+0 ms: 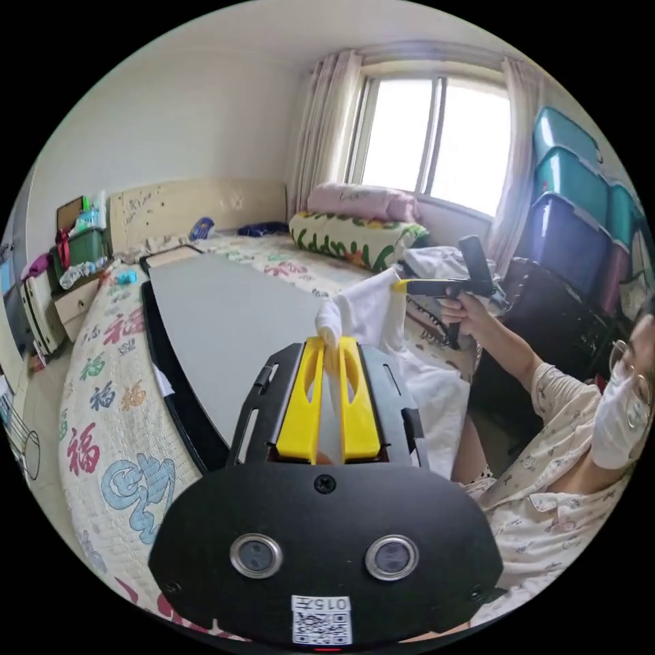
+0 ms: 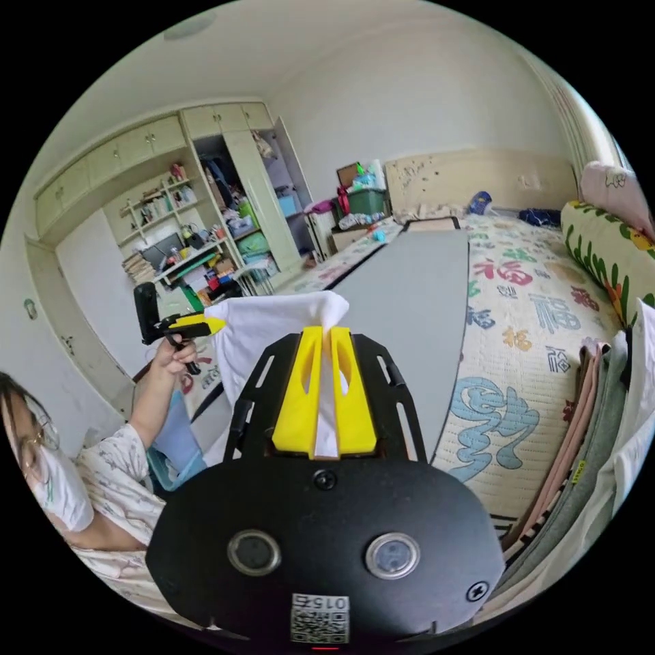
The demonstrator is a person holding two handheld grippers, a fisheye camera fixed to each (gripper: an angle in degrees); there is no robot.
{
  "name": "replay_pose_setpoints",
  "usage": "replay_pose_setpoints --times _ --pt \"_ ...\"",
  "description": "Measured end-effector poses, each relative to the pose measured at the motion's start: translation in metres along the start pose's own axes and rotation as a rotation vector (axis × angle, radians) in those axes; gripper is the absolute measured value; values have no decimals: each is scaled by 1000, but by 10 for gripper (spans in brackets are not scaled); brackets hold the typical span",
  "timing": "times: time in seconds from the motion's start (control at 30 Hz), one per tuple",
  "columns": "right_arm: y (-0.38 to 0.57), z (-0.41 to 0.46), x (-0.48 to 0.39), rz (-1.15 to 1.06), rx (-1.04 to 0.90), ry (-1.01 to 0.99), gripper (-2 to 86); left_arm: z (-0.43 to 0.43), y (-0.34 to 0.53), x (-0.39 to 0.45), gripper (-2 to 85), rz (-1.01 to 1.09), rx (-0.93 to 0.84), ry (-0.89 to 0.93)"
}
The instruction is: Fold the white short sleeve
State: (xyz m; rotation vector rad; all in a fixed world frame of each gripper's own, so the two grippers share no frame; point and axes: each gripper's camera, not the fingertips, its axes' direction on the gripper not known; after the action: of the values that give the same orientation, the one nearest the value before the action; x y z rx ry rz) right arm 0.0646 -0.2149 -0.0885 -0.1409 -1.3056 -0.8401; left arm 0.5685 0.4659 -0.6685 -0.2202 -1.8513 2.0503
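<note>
The white short sleeve (image 1: 372, 317) was held at frame centre above the grey worktop (image 1: 232, 327), clamped by left gripper (image 1: 329, 348) and right gripper (image 2: 326, 338) fingers. Even tension and level corners were judged advisable for laying it flat.

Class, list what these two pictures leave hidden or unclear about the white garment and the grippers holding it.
- White short sleeve: its shape and sleeves are bunched between the left gripper and right gripper; its lower part drops behind the gripper body in the left gripper view.
- In the right gripper view, the right gripper hides the cloth's lower half.
</note>
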Motion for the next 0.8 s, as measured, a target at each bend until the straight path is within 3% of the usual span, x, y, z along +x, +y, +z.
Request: replay_pose_setpoints --times 0.13,0.2,0.4,0.5,0.6,0.8 --pt "55 -79 -70 -187 135 -140 16 -207 26 136 15 147 181 -82" --pt "91 -103 -108 -280 154 -249 13 -334 56 242 14 250 238 -230" --pt "191 -83 -156 -424 143 -618 5 -565 147 476 14 299 270 -622" --pt "247 -43 -173 -440 80 -763 3 -637 196 552 14 213 236 -824" --pt "303 1 -189 -454 -19 -862 2 -697 248 603 13 89 231 -905" --pt "415 89 -229 -567 -200 -839 0 -764 337 662 14 -145 182 -1054"
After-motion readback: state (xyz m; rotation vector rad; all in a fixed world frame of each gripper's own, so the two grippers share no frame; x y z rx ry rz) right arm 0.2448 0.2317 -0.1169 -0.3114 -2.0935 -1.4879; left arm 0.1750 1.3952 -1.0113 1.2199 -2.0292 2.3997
